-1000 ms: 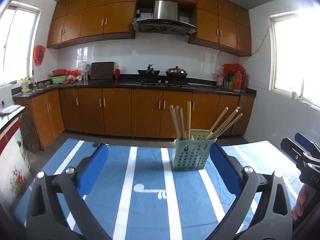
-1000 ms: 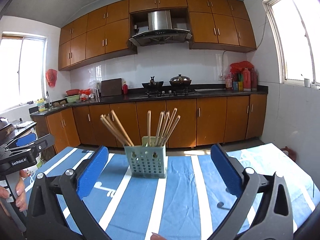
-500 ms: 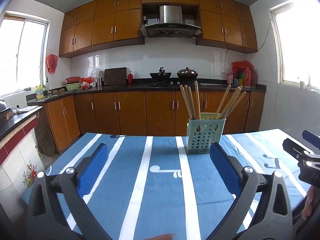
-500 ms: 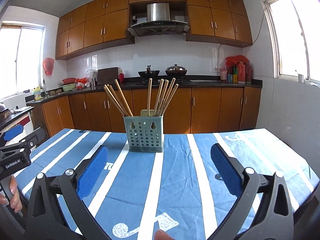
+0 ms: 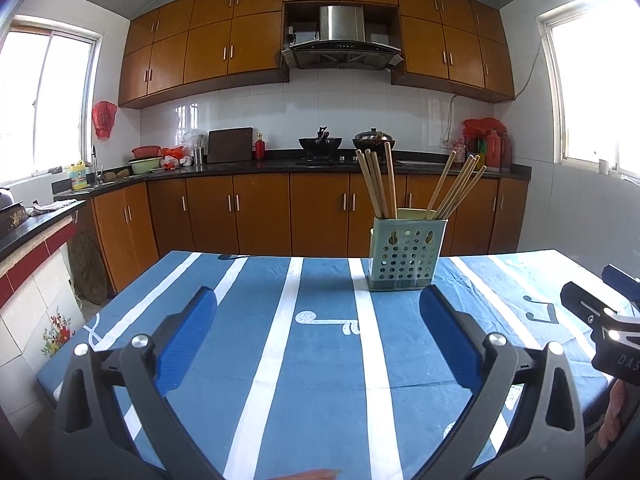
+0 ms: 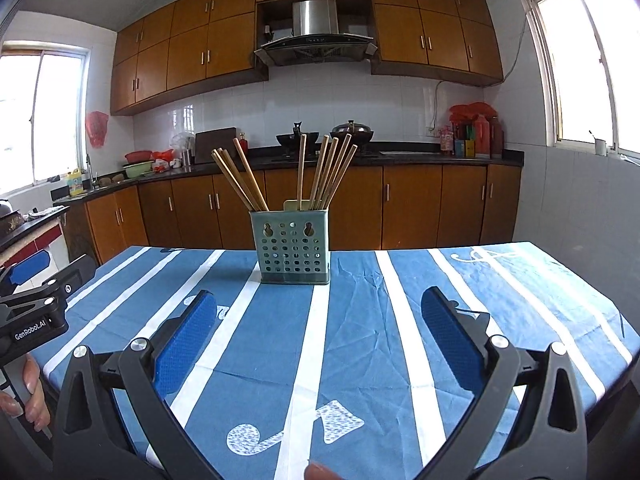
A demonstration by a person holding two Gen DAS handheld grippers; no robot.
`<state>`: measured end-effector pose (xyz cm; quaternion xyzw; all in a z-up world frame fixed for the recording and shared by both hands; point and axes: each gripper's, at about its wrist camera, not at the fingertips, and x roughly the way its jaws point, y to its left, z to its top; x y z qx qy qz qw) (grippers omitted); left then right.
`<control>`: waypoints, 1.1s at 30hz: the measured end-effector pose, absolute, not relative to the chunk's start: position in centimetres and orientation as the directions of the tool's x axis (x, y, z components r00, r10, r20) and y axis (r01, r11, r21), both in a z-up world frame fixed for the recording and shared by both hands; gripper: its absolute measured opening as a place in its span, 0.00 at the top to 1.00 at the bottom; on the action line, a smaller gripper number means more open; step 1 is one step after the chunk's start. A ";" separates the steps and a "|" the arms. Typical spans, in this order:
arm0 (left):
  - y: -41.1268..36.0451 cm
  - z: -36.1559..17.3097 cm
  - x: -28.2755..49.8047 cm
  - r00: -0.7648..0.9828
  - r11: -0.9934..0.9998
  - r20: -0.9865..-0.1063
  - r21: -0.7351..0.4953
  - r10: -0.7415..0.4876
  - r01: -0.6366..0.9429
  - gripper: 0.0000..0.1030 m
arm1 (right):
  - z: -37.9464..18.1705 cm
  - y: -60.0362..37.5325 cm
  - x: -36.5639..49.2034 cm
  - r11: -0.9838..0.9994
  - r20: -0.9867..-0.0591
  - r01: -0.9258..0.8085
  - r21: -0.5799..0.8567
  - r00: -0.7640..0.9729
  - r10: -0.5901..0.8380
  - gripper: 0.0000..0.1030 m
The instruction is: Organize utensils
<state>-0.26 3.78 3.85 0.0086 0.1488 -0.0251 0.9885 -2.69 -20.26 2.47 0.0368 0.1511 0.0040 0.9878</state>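
The holder (image 5: 407,255) with chopsticks (image 5: 380,184) is stood upright on the blue striped tablecloth (image 5: 320,344), toward the far edge. The left gripper (image 5: 318,332) is spread wide, nothing held; the holder is seen ahead, nearer its right finger. The right gripper (image 6: 320,330) is likewise released and empty, with the holder ahead between its fingers, apart from both. The compartments probably cannot be told apart.

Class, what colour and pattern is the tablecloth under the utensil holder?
Blue with white stripes, on the tablecloth; clearest in the right wrist view.
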 end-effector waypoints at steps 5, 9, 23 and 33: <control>3.4 3.3 -0.4 0.952 0.998 -0.303 0.017 -0.047 0.054 0.04 | 1.8 -20.2 -2.6 0.997 -0.321 0.005 0.073 0.947 0.019 0.02; 3.1 2.7 -0.3 0.945 0.998 -0.324 0.019 -0.046 0.056 0.04 | 1.5 -20.1 -2.7 0.998 -0.326 0.008 0.069 0.945 0.015 0.02; 2.8 2.1 0.0 0.940 0.999 -0.338 0.021 -0.040 0.050 0.04 | 1.1 -20.4 -2.5 0.997 -0.336 0.012 0.078 0.942 0.015 0.02; 2.7 1.9 0.2 0.939 0.998 -0.343 0.019 -0.042 0.051 0.04 | 0.8 -20.6 -2.4 0.996 -0.343 0.022 0.085 0.939 0.008 0.02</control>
